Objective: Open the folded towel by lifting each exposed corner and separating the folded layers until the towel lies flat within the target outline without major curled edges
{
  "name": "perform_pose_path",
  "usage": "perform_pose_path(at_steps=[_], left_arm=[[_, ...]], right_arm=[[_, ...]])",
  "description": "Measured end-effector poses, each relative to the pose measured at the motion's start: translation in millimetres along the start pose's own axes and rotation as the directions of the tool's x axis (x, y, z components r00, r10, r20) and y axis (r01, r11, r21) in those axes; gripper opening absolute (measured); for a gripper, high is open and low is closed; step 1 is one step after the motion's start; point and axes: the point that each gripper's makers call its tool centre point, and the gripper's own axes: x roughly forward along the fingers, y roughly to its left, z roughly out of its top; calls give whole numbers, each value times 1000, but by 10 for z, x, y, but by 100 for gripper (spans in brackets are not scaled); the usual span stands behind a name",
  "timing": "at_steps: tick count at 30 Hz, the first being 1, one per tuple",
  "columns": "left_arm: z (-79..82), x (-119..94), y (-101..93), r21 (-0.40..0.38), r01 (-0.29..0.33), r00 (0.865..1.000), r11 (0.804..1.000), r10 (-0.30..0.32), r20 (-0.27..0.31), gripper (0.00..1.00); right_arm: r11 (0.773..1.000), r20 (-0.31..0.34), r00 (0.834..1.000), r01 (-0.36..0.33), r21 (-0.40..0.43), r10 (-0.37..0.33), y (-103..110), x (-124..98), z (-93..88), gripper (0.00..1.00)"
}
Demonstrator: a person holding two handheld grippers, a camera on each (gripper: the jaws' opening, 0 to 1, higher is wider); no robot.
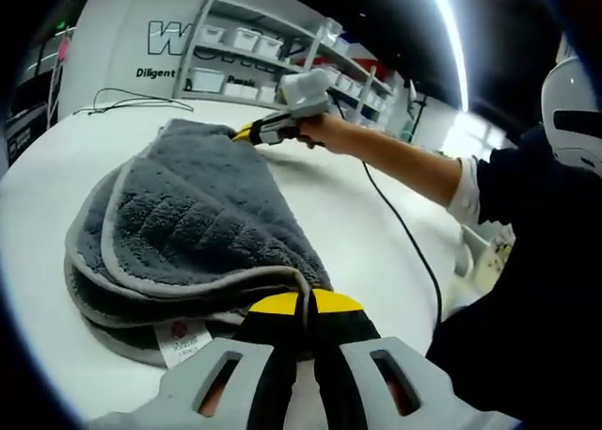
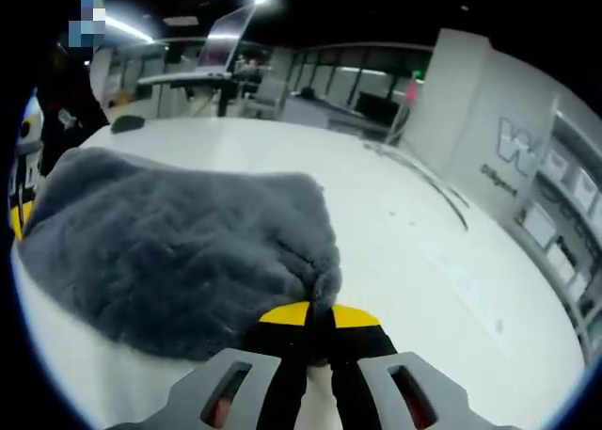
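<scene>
Left gripper view: grey towel (image 1: 193, 228) is lying folded on a white table (image 1: 376, 232), layers stacked w/ pale piped edges curving along the near-left side. A white care label (image 1: 182, 341) is sticking out from under the near edge. Left gripper (image 1: 307, 308) is at the near side, yellow-tipped jaws pressed together and pinching the towel's near corner, piping running down betw. them. At the far side, right gripper (image 1: 246, 131) is coming in from the right, held by a person's hand (image 1: 324, 129), its tip biting the towel's far corner. A black cable (image 1: 400, 223) is trailing from it across the table. White shelving w/ bins (image 1: 254, 54) is standing far behind.

Right gripper view: same towel (image 2: 179, 251) is spreading out to the left on the table (image 2: 423, 261), fluffy side up. Right gripper (image 2: 319, 317) is clamping a bunched corner, jaws closed on the fabric.
</scene>
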Motion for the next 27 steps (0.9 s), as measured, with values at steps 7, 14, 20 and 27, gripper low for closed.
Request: perform_pose_path(at_steps=[7,14,20,27], left_arm=[[9,39,-68,12,-5,1000,1000,5,5,2],[26,82,-123,25,-9,1000,1000,8,17,2],[40,115,-162,44,-7,1000,999,6,15,2],[57,171,-207,52,-1,1000,999,-1,20,2]], right_arm=[[999,5,1000,-28,-23,28,14,62,49,2],[997,13,998,-59,-57,60,20,126,95,2],[993,9,997,-80,-83,81,22,183,134,2],[990,2,996,-86,-112,87,65,251,196,2]])
